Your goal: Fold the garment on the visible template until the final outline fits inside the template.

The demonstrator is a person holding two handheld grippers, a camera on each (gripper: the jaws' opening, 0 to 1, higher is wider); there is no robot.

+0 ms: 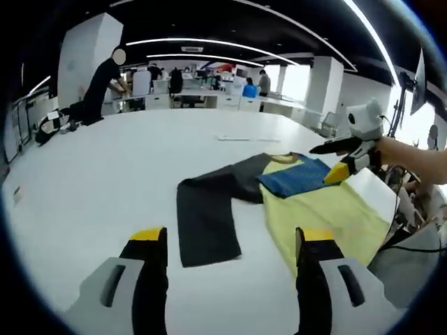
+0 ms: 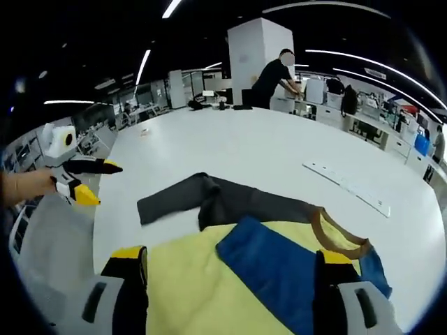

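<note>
White table (image 1: 105, 181): large, rounded, set in an open office with desks, chairs and strip lights beyond it. Person in dark clothes (image 1: 103, 87): stands bent over a desk past the table's far edge, well apart from the work. Garment (image 1: 279, 202): lies flat on the table, a yellow body with a tan collar, a blue panel (image 1: 297, 176) across the chest below the collar, and dark grey sleeves; one long grey sleeve (image 1: 206, 220) bends and stretches out over the bare tabletop on the side toward the left gripper. White strip (image 2: 346, 185): long, thin and flat, lies on the table beyond the garment, apart from it. Left gripper (image 1: 230, 269): jaws wide apart, black with yellow tips, nothing between them, hovering over the table near the end of the grey sleeve. Right gripper (image 2: 234, 283): jaws wide apart, poised just over the yellow body and blue panel; whether the tips touch the cloth cannot be told. In the left gripper view it shows held in a hand (image 1: 412, 157) near the collar. No obstruction lies between either gripper and the garment.
</note>
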